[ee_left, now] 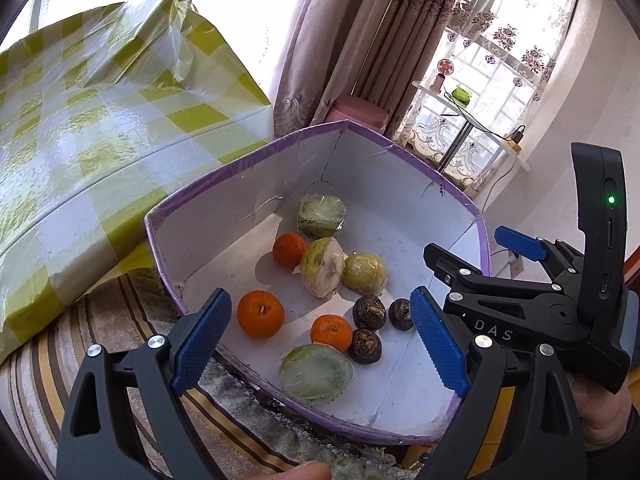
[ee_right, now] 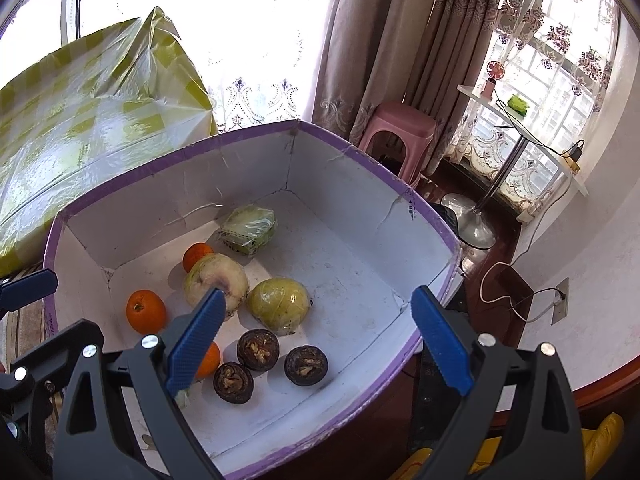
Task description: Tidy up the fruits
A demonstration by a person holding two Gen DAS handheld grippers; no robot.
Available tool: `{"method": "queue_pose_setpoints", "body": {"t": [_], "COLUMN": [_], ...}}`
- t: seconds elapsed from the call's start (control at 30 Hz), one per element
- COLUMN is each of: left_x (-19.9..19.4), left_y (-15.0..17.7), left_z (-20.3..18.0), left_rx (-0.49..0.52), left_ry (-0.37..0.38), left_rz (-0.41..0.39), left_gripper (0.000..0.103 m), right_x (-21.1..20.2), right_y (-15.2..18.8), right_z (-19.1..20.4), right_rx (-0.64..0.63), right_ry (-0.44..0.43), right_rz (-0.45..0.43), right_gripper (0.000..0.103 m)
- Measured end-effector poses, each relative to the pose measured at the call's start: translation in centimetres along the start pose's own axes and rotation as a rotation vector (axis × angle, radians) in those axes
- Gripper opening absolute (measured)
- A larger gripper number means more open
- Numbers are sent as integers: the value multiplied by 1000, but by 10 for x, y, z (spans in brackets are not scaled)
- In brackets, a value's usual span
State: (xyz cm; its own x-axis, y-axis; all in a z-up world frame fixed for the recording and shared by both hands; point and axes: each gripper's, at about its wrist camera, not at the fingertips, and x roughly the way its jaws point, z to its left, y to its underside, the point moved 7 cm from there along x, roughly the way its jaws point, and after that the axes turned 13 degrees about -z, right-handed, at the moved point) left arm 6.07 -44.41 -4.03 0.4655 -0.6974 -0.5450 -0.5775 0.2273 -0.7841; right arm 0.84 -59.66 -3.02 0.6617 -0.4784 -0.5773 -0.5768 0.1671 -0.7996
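The box (ee_right: 256, 168) holds all the fruit in view: three oranges (ee_left: 261, 313), four film-wrapped green pieces (ee_left: 316, 374) and three dark round fruits (ee_right: 258, 349). The kinds lie mixed on the left half of the floor; the right half is bare.

Both tongs are released and carry nothing. The left tongs (ee_left: 320, 344) hang above the near-left rim. The right tongs (ee_right: 316, 340) hang above the near edge, over the dark fruits.

This layout fits either fruit gathered into the box or fruit waiting to be sorted out of it; the pictures do not settle which.

For any grasp here:
- Approach from straight above. The walls are high and block a low side entry.
- Pick a piece with free space on two sides. The far-left orange (ee_right: 146, 310) stands apart.
- The three dark fruits lie close together; centre the pads on one only.
- The film on the wrapped pieces probably slips. Close across the widest part and lift slowly.
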Motion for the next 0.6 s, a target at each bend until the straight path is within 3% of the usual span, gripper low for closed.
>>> {"method": "queue_pose_setpoints", "body": {"t": [0.6], "left_x": [0], "left_y": [-1], "left_z": [2], "left_rx": [2], "left_ry": [-4], "left_rz": [-1], "left_gripper": [87], "right_x": [0], "right_y": [0], "right_z": [1], "right_rx": [2], "right_ry": [-2], "right_rz": [1], "right_gripper": [94]}}
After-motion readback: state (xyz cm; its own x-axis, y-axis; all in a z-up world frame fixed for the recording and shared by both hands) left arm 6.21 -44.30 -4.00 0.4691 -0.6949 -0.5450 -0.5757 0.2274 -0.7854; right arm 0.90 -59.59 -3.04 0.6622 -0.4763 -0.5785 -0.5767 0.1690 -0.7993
